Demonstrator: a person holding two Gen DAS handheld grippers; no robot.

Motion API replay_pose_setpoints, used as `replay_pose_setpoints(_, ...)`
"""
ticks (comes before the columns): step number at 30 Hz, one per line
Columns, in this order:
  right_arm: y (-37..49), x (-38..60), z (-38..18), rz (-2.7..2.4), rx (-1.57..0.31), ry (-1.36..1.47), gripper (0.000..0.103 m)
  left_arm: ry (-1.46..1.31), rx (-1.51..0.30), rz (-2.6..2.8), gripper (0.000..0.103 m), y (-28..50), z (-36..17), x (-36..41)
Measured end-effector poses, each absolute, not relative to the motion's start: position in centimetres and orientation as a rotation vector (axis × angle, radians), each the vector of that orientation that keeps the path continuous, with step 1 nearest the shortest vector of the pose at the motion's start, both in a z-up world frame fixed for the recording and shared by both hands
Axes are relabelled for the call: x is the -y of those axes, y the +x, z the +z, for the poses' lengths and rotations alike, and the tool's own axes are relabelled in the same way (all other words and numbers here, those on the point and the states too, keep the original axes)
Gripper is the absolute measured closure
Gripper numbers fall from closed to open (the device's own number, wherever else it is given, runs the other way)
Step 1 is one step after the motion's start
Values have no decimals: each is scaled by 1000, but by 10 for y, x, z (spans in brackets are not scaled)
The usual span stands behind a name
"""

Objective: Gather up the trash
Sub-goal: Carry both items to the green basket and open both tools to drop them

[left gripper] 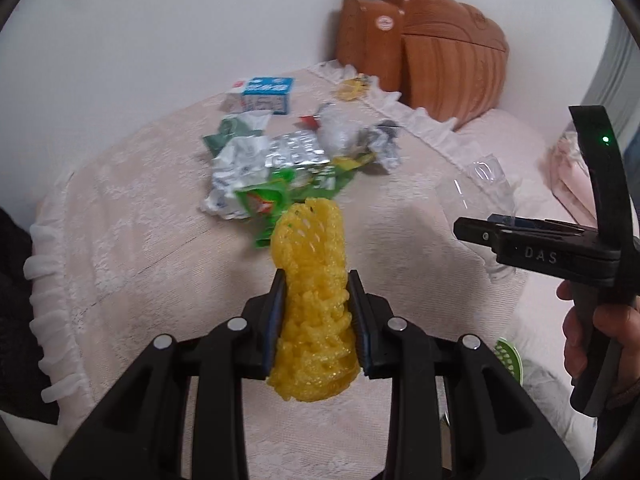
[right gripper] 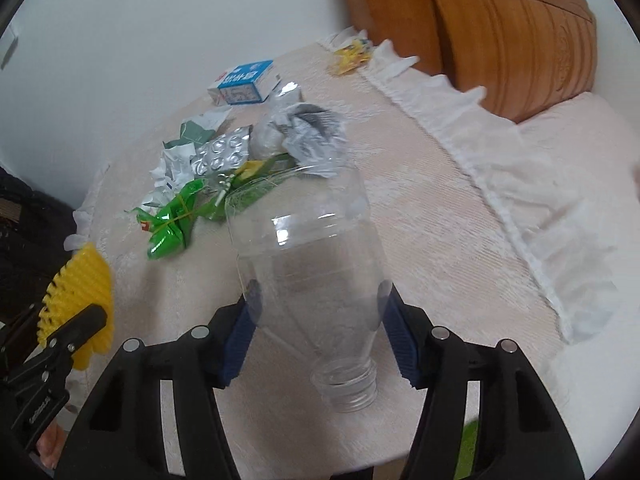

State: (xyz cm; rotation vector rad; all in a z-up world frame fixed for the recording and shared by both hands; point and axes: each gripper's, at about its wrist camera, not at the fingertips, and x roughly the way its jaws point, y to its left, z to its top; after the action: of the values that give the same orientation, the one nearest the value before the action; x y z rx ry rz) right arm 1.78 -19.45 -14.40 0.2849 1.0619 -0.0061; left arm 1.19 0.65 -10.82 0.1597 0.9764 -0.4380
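Pink lace bedcover (left gripper: 132,240) is strewn with a trash pile (left gripper: 280,160) near a wooden headboard (left gripper: 440,52). Yellow foam net (left gripper: 312,312) is clamped, lifted, by the left gripper (left gripper: 316,304). Only the right wrist view shows the clear plastic bottle (right gripper: 316,280) pinched between the right gripper (right gripper: 320,320) pads, neck toward camera.

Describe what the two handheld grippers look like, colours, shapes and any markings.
Both are matte black plastic. The left gripper and right gripper have slotted, tapering fingers with round silver pins and dark blue ribbed pads. Seen from the left wrist, the right gripper's body carries raised letters "DAS" and a curved upright with a green light.
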Motion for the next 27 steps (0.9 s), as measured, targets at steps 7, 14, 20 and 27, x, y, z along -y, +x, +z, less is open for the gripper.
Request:
replay_pose_setpoints(7, -141, 292, -160, -320, -1080, 363, 42, 259, -974, -782, 73, -45, -104, 101)
replay_pose_setpoints(14, -242, 350, -290, -513, -1266, 509, 42, 442, -1052, -998, 73, -110, -142, 201)
replay_pose_setpoints(20, -277, 379, -330, -603, -1262, 624, 13, 549, -1125, -1056, 72, -152, -175, 252)
replay_pose_setpoints(27, -331, 407, -294, -704, -1199, 630, 2, 608, -1187, -1089, 70, -190, -210, 295)
